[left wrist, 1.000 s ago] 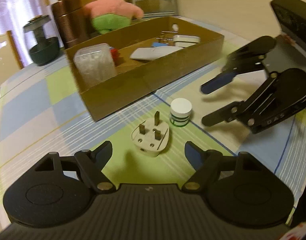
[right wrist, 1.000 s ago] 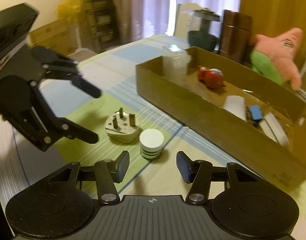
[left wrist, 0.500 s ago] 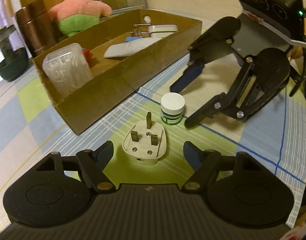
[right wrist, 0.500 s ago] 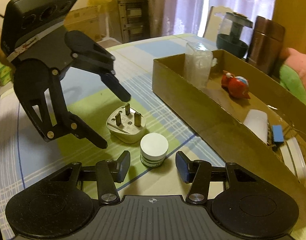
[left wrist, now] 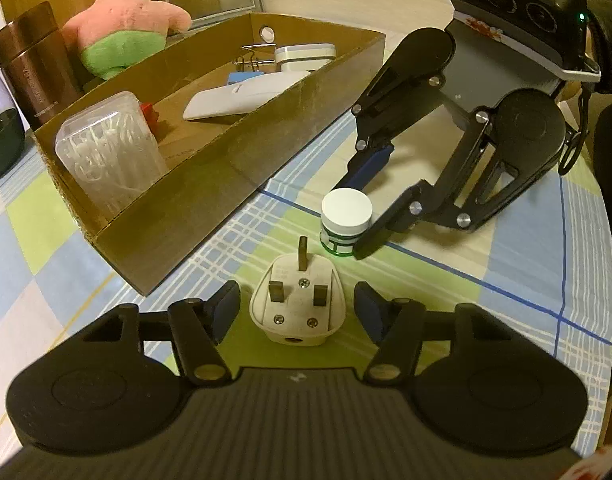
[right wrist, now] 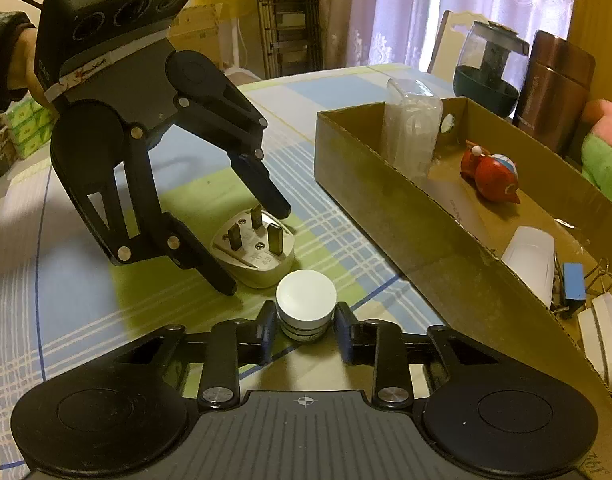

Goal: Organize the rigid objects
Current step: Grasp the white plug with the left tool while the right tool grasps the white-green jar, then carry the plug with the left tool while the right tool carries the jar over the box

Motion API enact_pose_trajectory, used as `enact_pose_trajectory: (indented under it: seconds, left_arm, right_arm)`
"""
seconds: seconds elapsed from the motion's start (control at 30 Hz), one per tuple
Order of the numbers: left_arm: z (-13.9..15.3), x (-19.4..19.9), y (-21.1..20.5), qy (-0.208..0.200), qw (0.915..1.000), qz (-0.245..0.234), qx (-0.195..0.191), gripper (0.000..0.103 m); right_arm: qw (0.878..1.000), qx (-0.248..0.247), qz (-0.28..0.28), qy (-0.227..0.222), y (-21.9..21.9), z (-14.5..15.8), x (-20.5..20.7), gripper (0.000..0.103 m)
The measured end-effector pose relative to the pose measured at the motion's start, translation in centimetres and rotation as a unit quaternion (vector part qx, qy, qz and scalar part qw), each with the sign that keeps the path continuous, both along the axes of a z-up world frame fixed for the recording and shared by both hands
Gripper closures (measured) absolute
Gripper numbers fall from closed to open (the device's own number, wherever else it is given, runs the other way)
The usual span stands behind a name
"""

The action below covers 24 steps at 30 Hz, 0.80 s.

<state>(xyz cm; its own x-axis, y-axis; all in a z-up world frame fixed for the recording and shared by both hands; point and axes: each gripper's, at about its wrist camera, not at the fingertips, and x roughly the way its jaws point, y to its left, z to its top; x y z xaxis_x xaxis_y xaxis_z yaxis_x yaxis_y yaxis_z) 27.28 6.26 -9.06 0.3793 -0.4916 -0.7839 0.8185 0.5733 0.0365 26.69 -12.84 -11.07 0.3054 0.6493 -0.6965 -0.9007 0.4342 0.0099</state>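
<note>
A white three-pin plug [left wrist: 298, 308] lies pins-up on the checked tablecloth, between the fingers of my left gripper [left wrist: 297, 310]. Its jaws are closing, with a thin gap left on each side. In the right wrist view the left gripper [right wrist: 254, 251] straddles the plug [right wrist: 254, 248]. Just beyond the plug stands a small white jar with green bands [left wrist: 345, 218]. My right gripper [right wrist: 305, 330] is closing on the jar [right wrist: 306, 304], and its blue pads [right wrist: 268, 330] meet the jar's sides. The open cardboard box [left wrist: 226, 168] lies behind both.
The box holds a clear tub of cotton swabs [left wrist: 106, 152], a white remote [left wrist: 242, 96], binder clips and a red toy [right wrist: 489, 176]. Behind it stand a brown flask [left wrist: 30, 68], a pink plush star [left wrist: 122, 28] and a glass teapot [right wrist: 489, 68]. A hand [right wrist: 26, 64] holds the left gripper.
Both grippers have come down and forward over their objects and narrowed their jaws. The plug now sits between the left fingers and the jar between the right pads.
</note>
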Motion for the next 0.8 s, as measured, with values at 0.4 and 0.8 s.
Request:
enact_pose_trajectory:
  seconds: [0.4, 0.8]
  left_arm:
    - [-0.1, -0.3, -0.5, 0.000, 0.9998, 0.018, 0.013, 0.059]
    - [1.5, -2.5, 0.0, -0.007, 0.9918, 0.127, -0.004, 0.059]
  right_arm:
    - [1.000, 0.004, -0.019, 0.002, -0.3, 0.1, -0.4, 0.076]
    - [0.995, 0.030, -0.098, 0.008, -2.0, 1.6, -2.5, 0.076]
